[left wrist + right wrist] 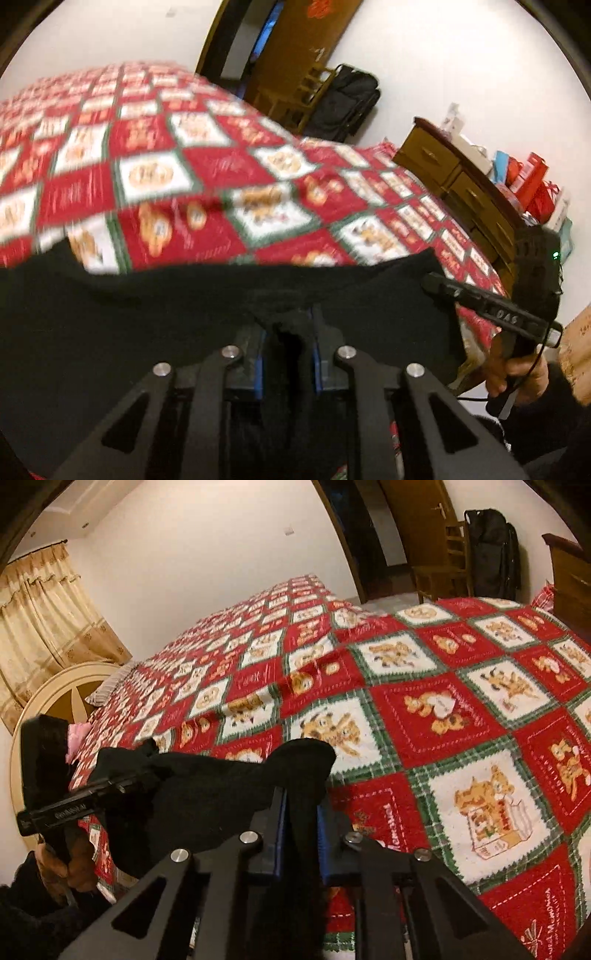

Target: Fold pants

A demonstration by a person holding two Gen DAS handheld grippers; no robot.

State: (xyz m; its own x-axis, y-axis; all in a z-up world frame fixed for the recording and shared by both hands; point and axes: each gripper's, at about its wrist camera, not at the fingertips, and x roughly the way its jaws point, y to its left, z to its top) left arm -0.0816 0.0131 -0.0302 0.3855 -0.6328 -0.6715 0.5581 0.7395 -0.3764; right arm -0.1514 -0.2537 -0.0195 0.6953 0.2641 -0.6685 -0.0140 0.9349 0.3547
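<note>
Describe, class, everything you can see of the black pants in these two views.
The black pants are soft, matte, knit-looking fabric, with no seams or pockets discernible. They are bunched and lifted at the near edge of the red-and-white patchwork bedspread, stretched between both tongs. The left tongs are shut on a fold, as are the right tongs, where cloth humps up above the pads. The rest drapes down out of view.
</note>
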